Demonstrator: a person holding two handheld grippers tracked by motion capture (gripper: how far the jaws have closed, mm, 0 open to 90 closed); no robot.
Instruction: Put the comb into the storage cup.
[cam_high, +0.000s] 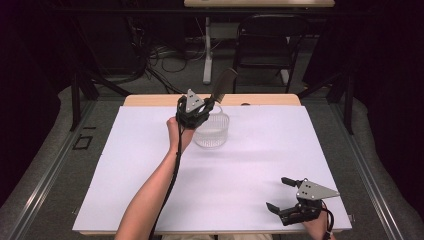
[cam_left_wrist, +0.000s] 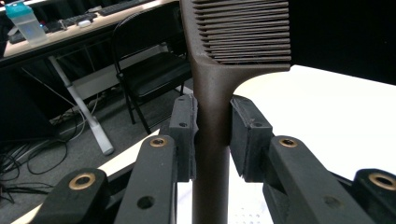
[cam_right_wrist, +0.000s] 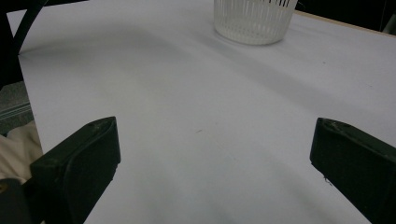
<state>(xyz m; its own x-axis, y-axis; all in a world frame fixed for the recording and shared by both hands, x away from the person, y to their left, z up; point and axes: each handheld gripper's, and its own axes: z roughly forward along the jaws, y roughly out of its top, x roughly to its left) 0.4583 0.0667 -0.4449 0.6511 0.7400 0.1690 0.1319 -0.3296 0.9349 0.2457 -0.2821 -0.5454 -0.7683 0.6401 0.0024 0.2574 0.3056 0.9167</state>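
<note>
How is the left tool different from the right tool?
The left tool is shut on the dark comb handle; the right tool is open with nothing between its jaws. In the high view, the left tool is raised beside the clear cup with the comb sticking up, while the right tool sits low near the table's front corner. Both are black.
</note>
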